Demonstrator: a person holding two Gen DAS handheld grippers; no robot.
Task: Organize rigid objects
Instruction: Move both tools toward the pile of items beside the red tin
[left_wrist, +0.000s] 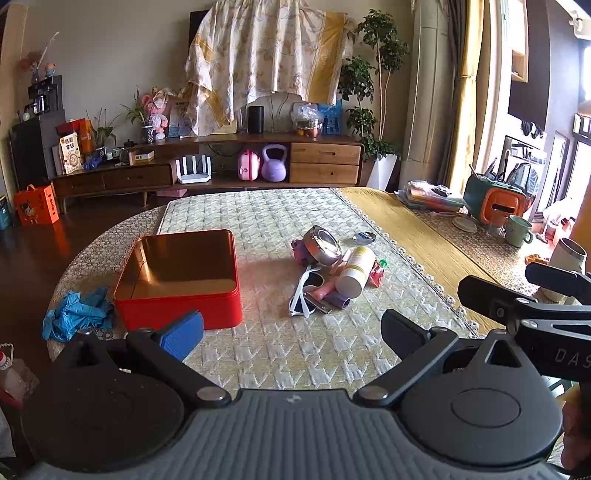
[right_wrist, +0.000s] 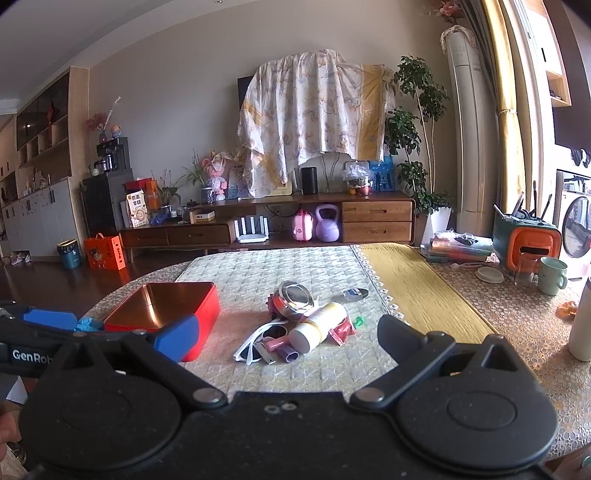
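Observation:
An empty red tin box (left_wrist: 177, 280) (right_wrist: 162, 314) with a gold inside sits on the left of the quilted mat. To its right lies a pile: a round metal tin (left_wrist: 321, 245) (right_wrist: 295, 299), a white bottle (left_wrist: 354, 271) (right_wrist: 319, 325) on its side, white sunglasses (left_wrist: 304, 295) (right_wrist: 258, 339), a red packet (left_wrist: 376, 275) and a small purple piece (right_wrist: 290, 355). A flat blue-and-white tin (left_wrist: 364, 237) (right_wrist: 354, 294) lies behind the pile. My left gripper (left_wrist: 291, 328) and right gripper (right_wrist: 286, 332) hover open near the table's front, holding nothing.
Crumpled blue gloves (left_wrist: 74, 314) lie left of the red box. On the right of the table stand a green mug (right_wrist: 552, 275), an orange-and-green holder (right_wrist: 526, 243), a white flask (right_wrist: 583, 325) and stacked papers (right_wrist: 458, 245). A TV cabinet (right_wrist: 266, 221) lines the far wall.

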